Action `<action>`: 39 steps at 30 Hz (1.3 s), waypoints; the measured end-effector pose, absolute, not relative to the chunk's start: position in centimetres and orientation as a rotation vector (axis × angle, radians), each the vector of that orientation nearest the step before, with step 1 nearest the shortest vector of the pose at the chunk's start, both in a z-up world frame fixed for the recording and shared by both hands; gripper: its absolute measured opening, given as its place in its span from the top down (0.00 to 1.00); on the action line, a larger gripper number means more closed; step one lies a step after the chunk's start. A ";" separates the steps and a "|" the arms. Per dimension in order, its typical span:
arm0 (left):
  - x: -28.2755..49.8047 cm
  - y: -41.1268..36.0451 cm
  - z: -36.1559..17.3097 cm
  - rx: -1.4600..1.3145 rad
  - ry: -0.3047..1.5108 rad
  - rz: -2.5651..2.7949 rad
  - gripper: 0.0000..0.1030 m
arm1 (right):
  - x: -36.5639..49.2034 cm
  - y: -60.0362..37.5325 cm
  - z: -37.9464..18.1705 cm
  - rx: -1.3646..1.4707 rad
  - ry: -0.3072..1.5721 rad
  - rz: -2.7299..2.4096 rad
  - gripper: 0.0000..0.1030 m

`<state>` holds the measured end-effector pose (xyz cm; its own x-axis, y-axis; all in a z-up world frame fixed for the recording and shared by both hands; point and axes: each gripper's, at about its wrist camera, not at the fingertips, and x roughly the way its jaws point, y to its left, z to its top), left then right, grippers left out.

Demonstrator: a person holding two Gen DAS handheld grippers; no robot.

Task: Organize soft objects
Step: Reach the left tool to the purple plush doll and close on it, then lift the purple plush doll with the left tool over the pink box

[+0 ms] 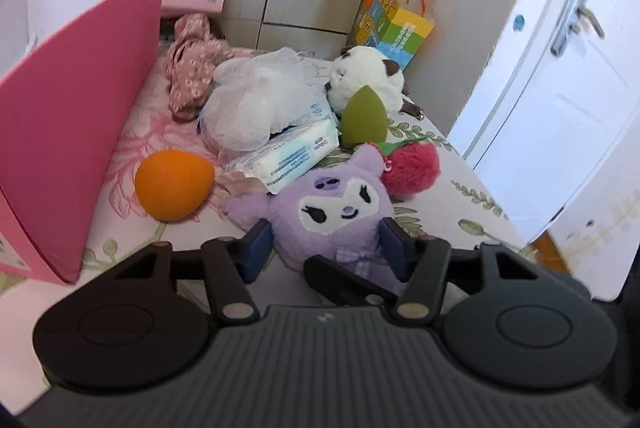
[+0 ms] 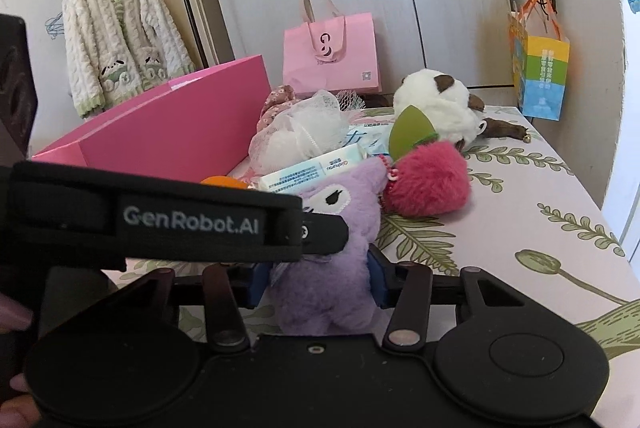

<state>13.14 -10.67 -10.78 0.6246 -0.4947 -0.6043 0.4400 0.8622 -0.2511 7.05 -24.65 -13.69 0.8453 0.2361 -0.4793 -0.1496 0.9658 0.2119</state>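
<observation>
Purple plush doll lies on the floral bedsheet, its body between the blue pads of both grippers. Left gripper brackets it w/ pads at its sides; firm contact unclear, so can't tell if it's gripping. Right gripper pinches the lower body, fur bulging round the pads. Squeeze mid-torso, not limbs (plush compresses & slips), lift straight up, then swing left to the pink box, clear of the orange sponge ahead-left.
</observation>
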 end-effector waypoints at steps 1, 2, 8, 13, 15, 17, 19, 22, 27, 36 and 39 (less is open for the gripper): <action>12.9 -10.8 -10.8 -0.070 0.710 -0.533 0.46 | 7.0 -24.6 -13.7 0.171 0.527 0.206 0.47; 12.8 -10.8 -10.8 -0.069 0.708 -0.529 0.46 | 7.1 -24.6 -13.8 0.172 0.530 0.207 0.47; 13.0 -10.8 -11.0 -0.060 0.708 -0.535 0.46 | 6.6 -23.1 -14.1 0.049 0.530 0.184 0.46; 12.8 -10.4 -11.0 -0.084 0.706 -0.552 0.48 | 6.5 -22.8 -13.8 0.050 0.530 0.162 0.48; 12.3 -10.5 -10.9 -0.064 0.693 -0.549 0.49 | 6.5 -23.0 -13.5 0.085 0.535 0.155 0.48; 11.9 -10.6 -10.7 -0.049 0.684 -0.548 0.49 | 6.4 -23.0 -13.4 0.099 0.545 0.149 0.49; 11.6 -10.4 -10.5 -0.049 0.683 -0.545 0.49 | 6.2 -23.2 -13.1 0.128 0.548 0.152 0.49; 11.4 -9.8 -10.0 -0.064 0.694 -0.550 0.49 | 5.9 -23.1 -12.7 0.148 0.550 0.167 0.49; 10.6 -8.9 -8.8 -0.045 0.708 -0.546 0.49 | 5.3 -22.5 -11.8 0.173 0.560 0.195 0.49; 9.9 -7.4 -7.7 -0.046 0.763 -0.544 0.48 | 4.8 -21.8 -10.5 0.221 0.630 0.224 0.49; 9.5 -6.9 -7.2 -0.029 0.765 -0.549 0.48 | 4.5 -21.2 -10.0 0.219 0.645 0.228 0.49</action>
<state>9.49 -6.94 -7.22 0.5886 -0.4817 -0.6493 0.4613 0.8596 -0.2196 4.49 -21.20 -10.03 0.7760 0.2766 -0.5669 -0.1413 0.9521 0.2711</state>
